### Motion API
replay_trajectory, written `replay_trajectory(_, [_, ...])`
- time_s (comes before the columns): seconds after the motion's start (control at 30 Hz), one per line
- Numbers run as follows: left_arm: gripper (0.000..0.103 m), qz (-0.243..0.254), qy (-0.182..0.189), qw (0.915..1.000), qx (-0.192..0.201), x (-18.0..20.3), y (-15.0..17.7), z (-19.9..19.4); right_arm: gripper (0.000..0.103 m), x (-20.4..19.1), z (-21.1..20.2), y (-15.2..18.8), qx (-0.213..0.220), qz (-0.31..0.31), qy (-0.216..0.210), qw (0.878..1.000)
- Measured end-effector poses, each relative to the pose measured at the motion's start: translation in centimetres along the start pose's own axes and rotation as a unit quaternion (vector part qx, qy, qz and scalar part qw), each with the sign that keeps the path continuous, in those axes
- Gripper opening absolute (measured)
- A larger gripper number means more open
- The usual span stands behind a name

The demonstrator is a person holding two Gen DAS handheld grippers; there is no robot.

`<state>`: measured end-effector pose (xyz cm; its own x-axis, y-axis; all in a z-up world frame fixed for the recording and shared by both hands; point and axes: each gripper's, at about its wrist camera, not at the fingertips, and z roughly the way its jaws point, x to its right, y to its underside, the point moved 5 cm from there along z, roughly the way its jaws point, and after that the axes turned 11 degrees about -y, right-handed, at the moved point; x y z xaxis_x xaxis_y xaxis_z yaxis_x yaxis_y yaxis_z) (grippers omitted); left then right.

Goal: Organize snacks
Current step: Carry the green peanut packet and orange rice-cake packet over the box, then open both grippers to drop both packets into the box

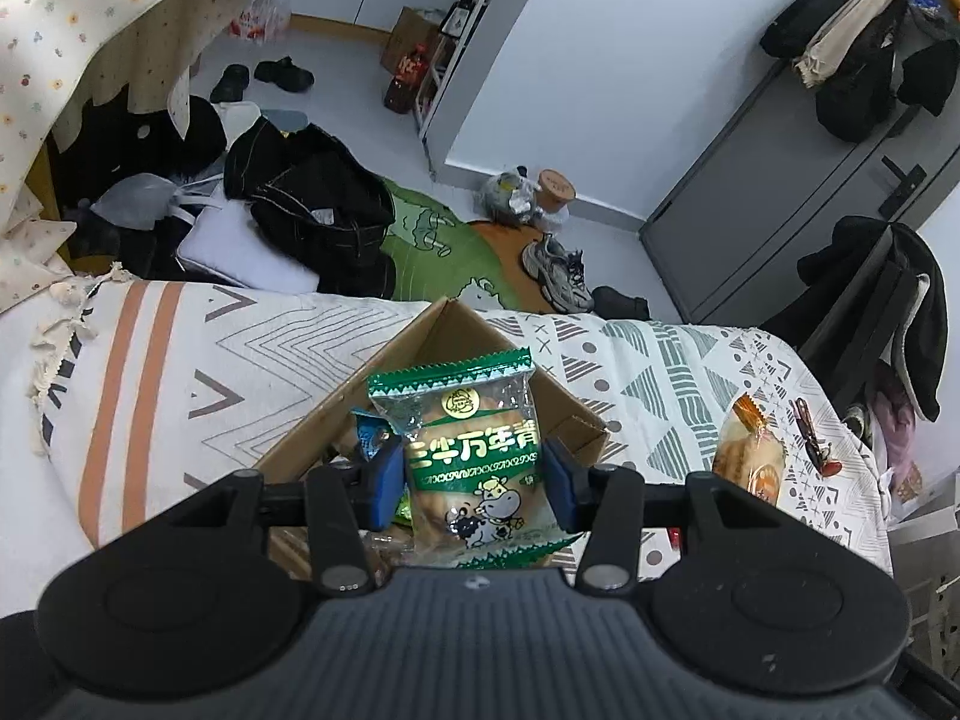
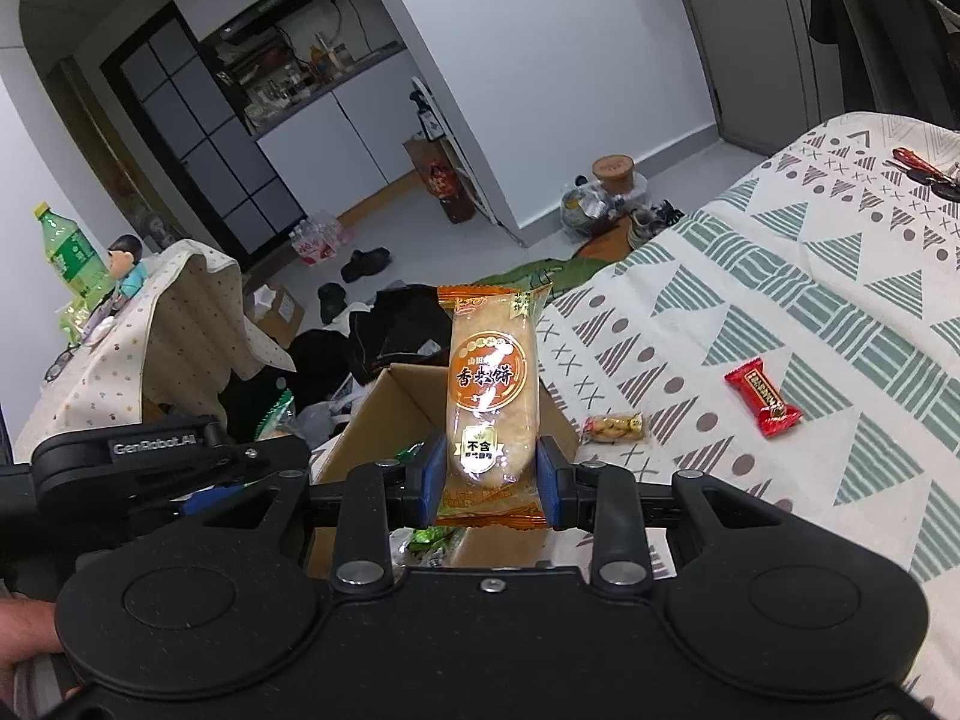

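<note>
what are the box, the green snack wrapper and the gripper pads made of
The box looks like plain corrugated cardboard: matte brown, with folded flaps. The green snack wrapper, held by the left gripper, seems to be thin glossy plastic film: partly clear, crinkled, with serrated sealed ends. The blue pads look like matte rubber or foam; the frames don't settle which.

Right gripper (image 2: 489, 474) fingers clamp an orange rice-cracker packet (image 2: 489, 396) above the cardboard box (image 2: 384, 414).

Green cow-print biscuit packet (image 1: 474, 456) stands upright over the open cardboard box (image 1: 480, 336); orange rice-cracker packet (image 2: 489, 396) likewise, perhaps slightly tilted.
</note>
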<state>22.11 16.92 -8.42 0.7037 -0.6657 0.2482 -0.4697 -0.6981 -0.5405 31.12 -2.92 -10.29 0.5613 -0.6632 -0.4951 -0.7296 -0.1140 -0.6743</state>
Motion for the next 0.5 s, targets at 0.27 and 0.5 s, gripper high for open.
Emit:
replay_trajectory(0.27, [0.055,-0.015,0.020,0.9991,-0.035,-0.9,-0.9,1.5,0.031,-2.1,1.2,-0.8,-0.007,0.003,0.016,1.000])
replay_trajectory(0.5, [0.072,-0.007,0.024,0.9993,-0.029,-1.6,-2.3,0.8,0.031,-2.8,2.7,-1.6,-0.013,0.010,0.025,1.000])
